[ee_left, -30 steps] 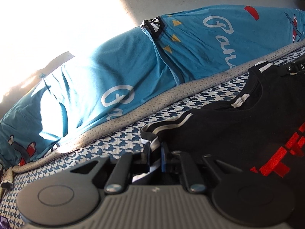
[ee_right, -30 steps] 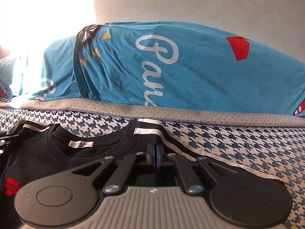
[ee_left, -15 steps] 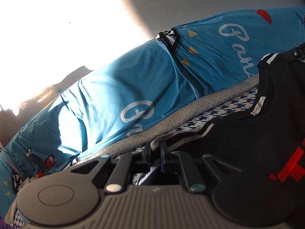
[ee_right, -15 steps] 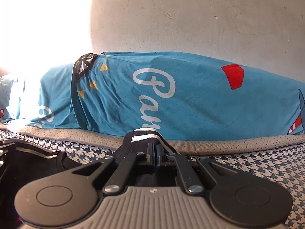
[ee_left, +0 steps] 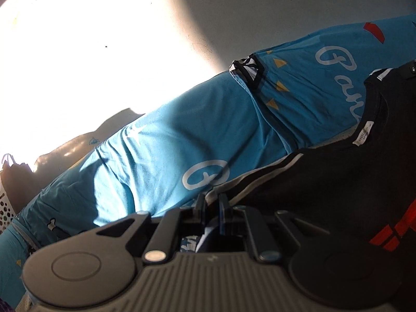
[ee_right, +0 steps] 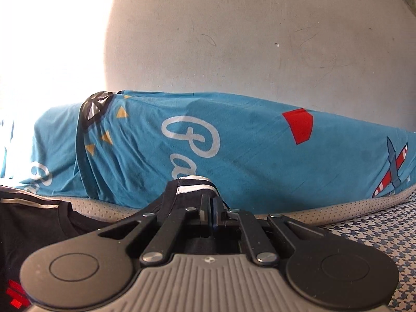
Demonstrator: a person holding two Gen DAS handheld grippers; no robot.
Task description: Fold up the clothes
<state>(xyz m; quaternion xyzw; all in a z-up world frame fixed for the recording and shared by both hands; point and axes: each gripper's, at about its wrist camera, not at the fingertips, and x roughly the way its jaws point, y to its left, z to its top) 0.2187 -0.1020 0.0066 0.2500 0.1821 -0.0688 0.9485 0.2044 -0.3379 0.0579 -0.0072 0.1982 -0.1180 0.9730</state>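
Note:
A black T-shirt (ee_left: 338, 182) with a red print and white-striped shoulders hangs lifted between my two grippers, neck label showing. My left gripper (ee_left: 211, 201) pinches the striped shoulder edge; its jaws are opening slightly, with the cloth still between the pads. In the right wrist view my right gripper (ee_right: 210, 202) is shut on the other striped shoulder (ee_right: 192, 186), which folds over the fingertips. The shirt body (ee_right: 39, 223) sags away to the left, its lower part hidden.
Blue printed pillows (ee_right: 234, 143) lie along a grey wall (ee_right: 234, 39) behind the shirt. The bed has a houndstooth cover (ee_right: 377, 228) with a grey mesh border (ee_right: 338, 210). A white perforated basket (ee_left: 5, 208) stands far left. Strong sunlight whites out the left side.
Both grippers have risen with the shirt's shoulders. The collar and shoulders have come up off the houndstooth cover, and more wall shows in both views.

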